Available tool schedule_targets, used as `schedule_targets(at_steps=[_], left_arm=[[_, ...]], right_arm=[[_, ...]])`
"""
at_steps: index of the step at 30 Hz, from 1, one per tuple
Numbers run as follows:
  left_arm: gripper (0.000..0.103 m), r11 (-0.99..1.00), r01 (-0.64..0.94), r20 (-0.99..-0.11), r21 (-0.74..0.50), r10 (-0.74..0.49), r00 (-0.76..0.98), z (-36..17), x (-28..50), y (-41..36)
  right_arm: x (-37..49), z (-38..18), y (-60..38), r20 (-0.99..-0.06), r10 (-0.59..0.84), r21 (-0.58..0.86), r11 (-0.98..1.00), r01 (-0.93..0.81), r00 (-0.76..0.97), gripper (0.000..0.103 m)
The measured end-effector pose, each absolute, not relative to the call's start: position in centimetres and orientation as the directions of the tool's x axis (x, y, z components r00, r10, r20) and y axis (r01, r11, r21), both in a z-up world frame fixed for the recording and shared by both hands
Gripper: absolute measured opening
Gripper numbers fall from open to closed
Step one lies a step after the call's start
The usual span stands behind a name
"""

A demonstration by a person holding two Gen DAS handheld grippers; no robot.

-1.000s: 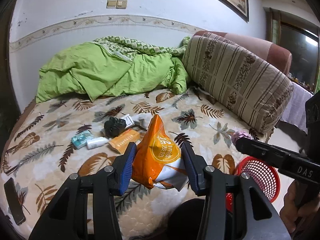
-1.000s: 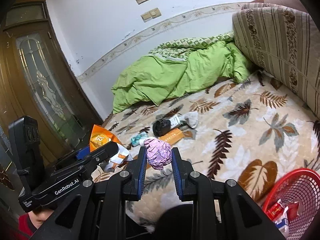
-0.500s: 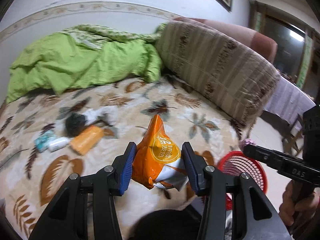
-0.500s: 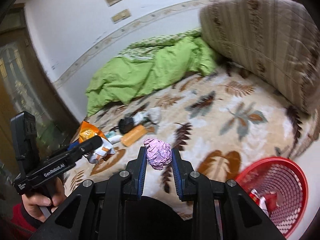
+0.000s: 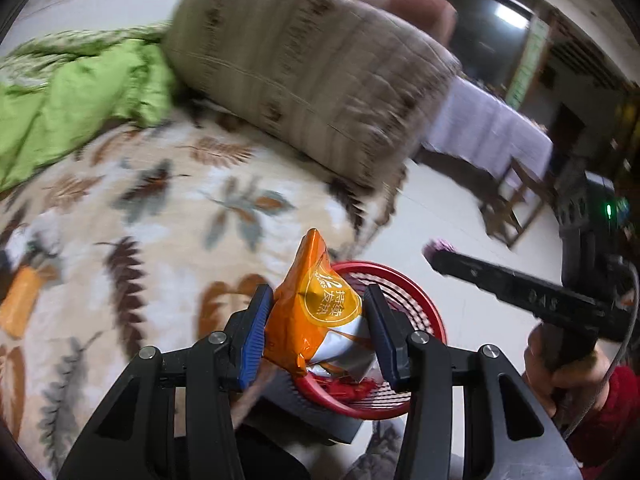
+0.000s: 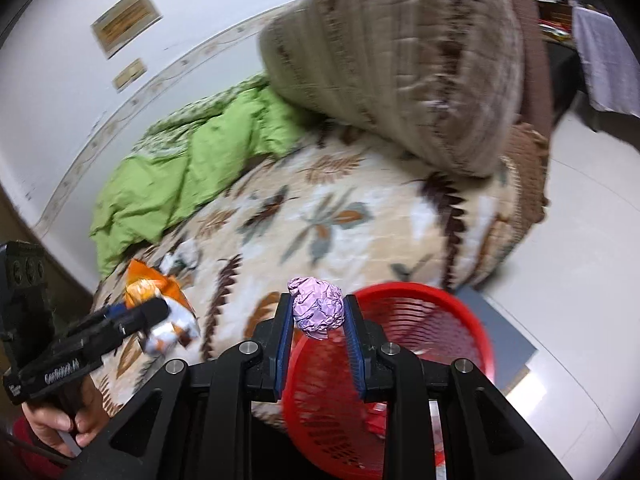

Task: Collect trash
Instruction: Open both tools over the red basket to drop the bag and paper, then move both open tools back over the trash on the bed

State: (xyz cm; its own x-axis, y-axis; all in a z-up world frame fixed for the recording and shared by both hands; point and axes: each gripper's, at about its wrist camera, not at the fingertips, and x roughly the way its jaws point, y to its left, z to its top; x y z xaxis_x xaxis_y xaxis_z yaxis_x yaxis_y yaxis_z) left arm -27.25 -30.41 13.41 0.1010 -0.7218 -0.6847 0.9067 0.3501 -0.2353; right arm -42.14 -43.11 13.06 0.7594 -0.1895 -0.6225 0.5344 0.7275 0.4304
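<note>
We see the left claw (image 5: 316,330) clamped on an orange snack bag (image 5: 316,312), blue pads pressing its crumpled sides; the bag's pointed top sticks up past the fingertips, its white-and-silver bottom hangs between the fingers. Directly behind and below this claw sits the red mesh basket (image 5: 424,308) on the floor, its rim showing on either side of the bag.

The right claw (image 6: 318,316) is closed narrowly on a crumpled ball of pink foil (image 6: 318,308), the ball seated at the fingertips and bulging above them. Beyond and beneath this claw we note the same basket (image 6: 440,320), a few red and white scraps (image 6: 378,420) in its bottom, partly hidden by the fingers.

From the right view, the left claw (image 6: 156,312) with its bag (image 6: 160,296) hangs off to the left over the leaf-patterned bed (image 6: 340,220), a hand (image 6: 60,420) on its grip. From the left view, the right claw's fingers (image 5: 480,276) reach in from the right, a trace of pink at the tip.

Further off to the left of the left claw, an orange packet (image 5: 20,300) lies on the bed (image 5: 140,200), blurred.
</note>
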Motion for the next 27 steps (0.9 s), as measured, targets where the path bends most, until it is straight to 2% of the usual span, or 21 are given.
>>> schedule_targets(at_steps=[5, 6, 8, 10, 11, 19, 27], left_arm=[[0.047, 0.275, 0.932, -0.72, -0.238, -0.693, 0.021, 11.2, -29.5, -33.4], [0.049, 0.271, 0.933, -0.728, -0.235, -0.686, 0.016, 10.9, -29.7, -33.8], [0.062, 0.272, 0.931, -0.735, -0.242, -0.678, 0.007, 10.5, -29.7, -34.3], [0.066, 0.28, 0.924, -0.733, -0.26, -0.681, 0.0, 10.3, -29.5, -34.5], [0.066, 0.281, 0.922, -0.732, -0.266, -0.682, -0.003, 10.3, -29.2, -34.6], [0.066, 0.363, 0.886, -0.72, -0.29, -0.692, 0.048, 10.3, -26.5, -32.2], [0.067, 0.486, 0.837, -0.709, -0.253, -0.682, 0.181, 10.9, -22.8, -26.7]], right_arm=[[-43.3, 11.7, -44.7, -0.64, -0.2, 0.452, 0.683, 0.574, 0.742, 0.027], [-43.4, 11.5, -44.8, -0.641, -0.2, 0.454, 0.68, 0.576, 0.741, 0.027], [-43.5, 11.2, -45.3, -0.651, -0.192, 0.46, 0.67, 0.583, 0.735, 0.031], [-43.6, 11.0, -45.4, -0.656, -0.203, 0.454, 0.663, 0.595, 0.727, 0.05], [-43.8, 11.0, -45.5, -0.654, -0.214, 0.45, 0.661, 0.6, 0.726, 0.052], [-42.6, 11.3, -45.4, -0.648, -0.208, 0.448, 0.673, 0.588, 0.732, 0.052], [-37.1, 11.0, -42.6, -0.65, -0.104, 0.453, 0.743, 0.493, 0.753, 0.052]])
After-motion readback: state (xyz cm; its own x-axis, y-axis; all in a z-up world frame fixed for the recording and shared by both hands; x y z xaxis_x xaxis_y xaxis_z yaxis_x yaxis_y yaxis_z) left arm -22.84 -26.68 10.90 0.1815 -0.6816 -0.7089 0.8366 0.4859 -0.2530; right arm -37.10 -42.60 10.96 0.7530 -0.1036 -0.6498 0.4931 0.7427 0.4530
